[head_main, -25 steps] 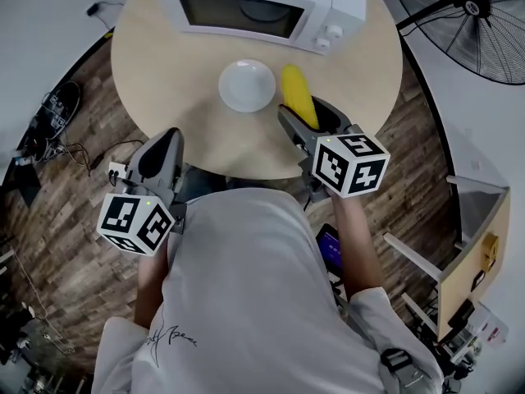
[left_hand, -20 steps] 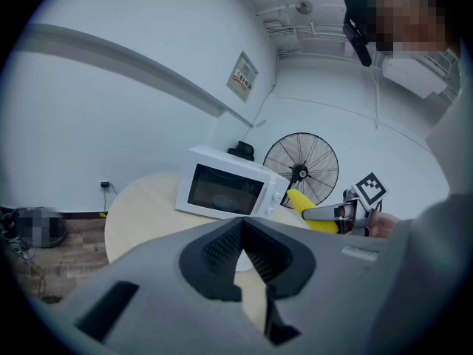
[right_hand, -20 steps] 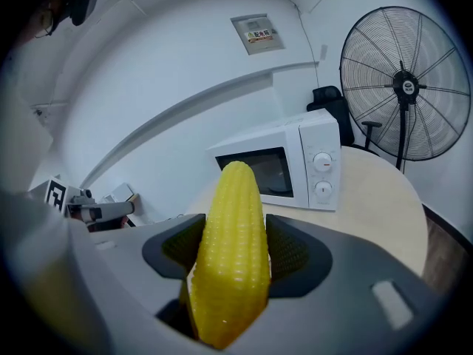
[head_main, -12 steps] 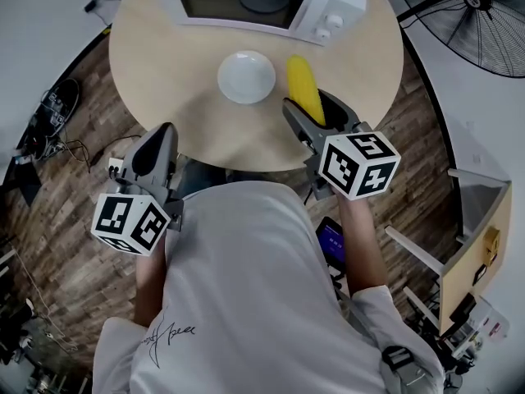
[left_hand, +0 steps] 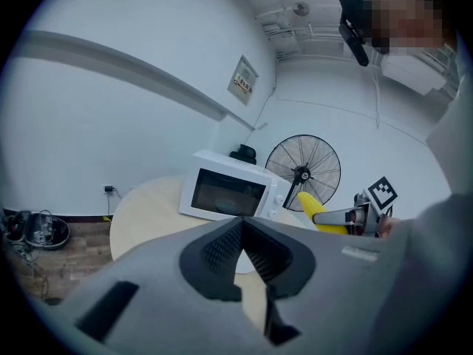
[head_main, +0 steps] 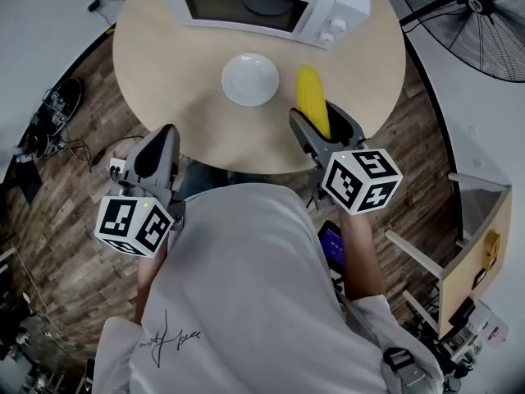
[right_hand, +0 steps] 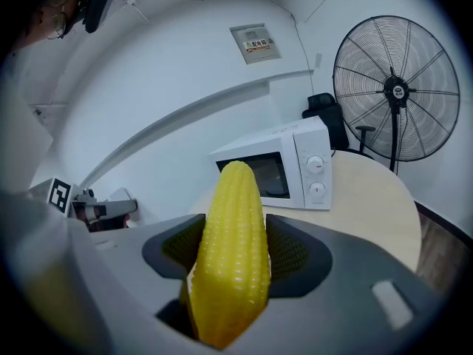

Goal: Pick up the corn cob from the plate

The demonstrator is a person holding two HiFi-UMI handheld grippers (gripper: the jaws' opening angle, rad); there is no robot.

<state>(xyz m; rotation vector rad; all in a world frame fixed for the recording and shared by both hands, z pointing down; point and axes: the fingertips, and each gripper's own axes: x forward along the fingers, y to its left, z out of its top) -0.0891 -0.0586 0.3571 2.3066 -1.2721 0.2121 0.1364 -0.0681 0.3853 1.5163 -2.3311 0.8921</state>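
Corn cob (head_main: 312,112): yellow, whole, clamped lengthwise in the right gripper (right_hand: 235,235). Pressed on both flanks by the ribbed pads, with the blunt tip jutting well past them and the butt end sunk deep in the throat of the tongs. Clear of the plate (head_main: 228,84), at about 4 o'clock from it in the head view. Tip aimed toward 11 o'clock, at the front of the microwave oven (head_main: 262,2). Seen from the left gripper view as tilted, tip uppermost, above the tabletop.

Plate: white, round, bare, resting flat on the round pale wooden table (head_main: 164,64) at 6 o'clock from the microwave oven and near it.

Right gripper: over the table's near edge at 5 o'clock from the plate, jaws spread wide by the cob and bearing on it.

Left gripper (left_hand: 242,231): jaws together, pads meeting at the tips, nothing between them. Placed at 7 o'clock from the plate, just outside the table's rim, over the dark wooden floor (head_main: 66,187), well apart from the cob.

Pedestal fan (head_main: 467,15): at 2 o'clock in the head view, standing on the floor beyond the table's edge.
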